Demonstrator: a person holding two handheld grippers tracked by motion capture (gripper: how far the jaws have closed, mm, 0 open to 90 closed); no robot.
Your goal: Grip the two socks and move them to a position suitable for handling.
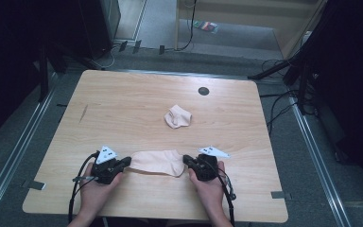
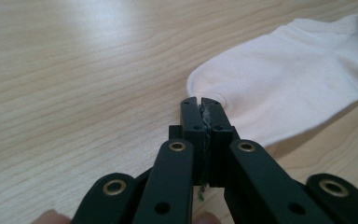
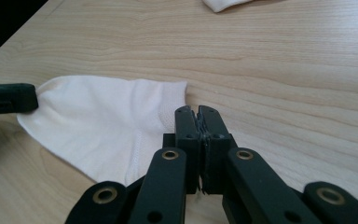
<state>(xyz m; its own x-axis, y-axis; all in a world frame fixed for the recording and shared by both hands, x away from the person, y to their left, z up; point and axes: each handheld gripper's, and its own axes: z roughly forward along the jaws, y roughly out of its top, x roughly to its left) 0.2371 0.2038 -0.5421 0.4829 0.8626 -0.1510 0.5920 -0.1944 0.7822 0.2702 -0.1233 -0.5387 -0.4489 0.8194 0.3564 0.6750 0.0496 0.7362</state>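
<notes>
A pale pink sock (image 1: 156, 162) lies flat on the wooden table (image 1: 123, 109) near its front edge, stretched between my two grippers. My left gripper (image 1: 126, 162) is shut, its tips (image 2: 199, 103) against the sock's toe end (image 2: 279, 79), with no fabric showing between the jaws. My right gripper (image 1: 187, 159) is also shut, its tips (image 3: 196, 112) beside the sock's cuff end (image 3: 107, 121), and nothing is pinched there. A second sock (image 1: 177, 117), bunched up, sits at the table's middle.
A dark round hole (image 1: 203, 91) is set in the table near the far edge. Cables (image 1: 274, 109) trail on the floor to the right. The bunched sock's edge (image 3: 223, 3) lies beyond the right gripper.
</notes>
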